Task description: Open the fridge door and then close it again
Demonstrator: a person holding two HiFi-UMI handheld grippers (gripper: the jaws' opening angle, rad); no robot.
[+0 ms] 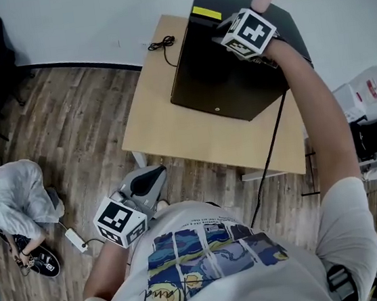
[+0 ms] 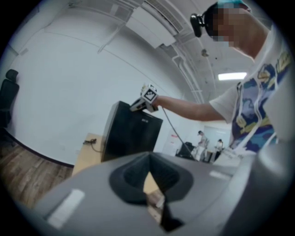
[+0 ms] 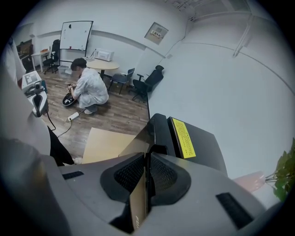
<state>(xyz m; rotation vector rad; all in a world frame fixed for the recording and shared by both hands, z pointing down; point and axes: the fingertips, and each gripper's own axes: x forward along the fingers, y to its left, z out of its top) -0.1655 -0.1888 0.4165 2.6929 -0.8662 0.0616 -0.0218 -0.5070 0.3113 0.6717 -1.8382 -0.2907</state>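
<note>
Head view: black fridge on the desk, right tool at its top front edge. Left tool hangs low by the person's shirt, jaws together, empty. Only the right gripper view shows that tool's jaws pinching the thin fridge door, near a yellow label.
</note>
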